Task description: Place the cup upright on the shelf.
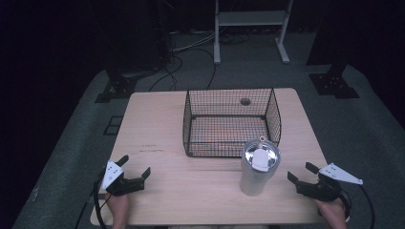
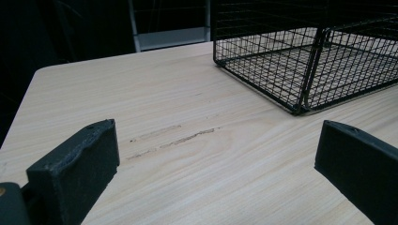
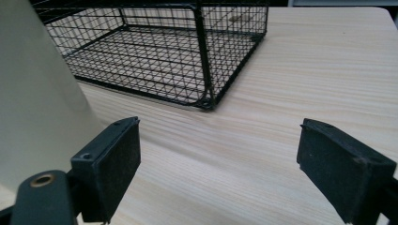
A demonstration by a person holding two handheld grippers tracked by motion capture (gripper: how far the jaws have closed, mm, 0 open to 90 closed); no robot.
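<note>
A tall silvery tumbler (image 1: 257,169) with a clear lid stands upright on the wooden table (image 1: 157,191), just in front of a black wire basket (image 1: 232,122). Its pale side (image 3: 33,93) fills the left of the right gripper view. My right gripper (image 1: 301,172) is open a short way to the right of the tumbler, nothing between its jaws. Near the table's front left corner my left gripper (image 1: 135,165) is also open and holds nothing. The basket (image 2: 300,61) looks empty; one corner of the basket (image 3: 206,101) is close ahead of the right jaws.
A round hole (image 1: 245,101) is in the table behind the basket. Faint scuff marks (image 2: 173,140) cross the wood ahead of the left gripper. Beyond the table lie dark floor, cables (image 1: 191,52) and a white metal stand (image 1: 250,28).
</note>
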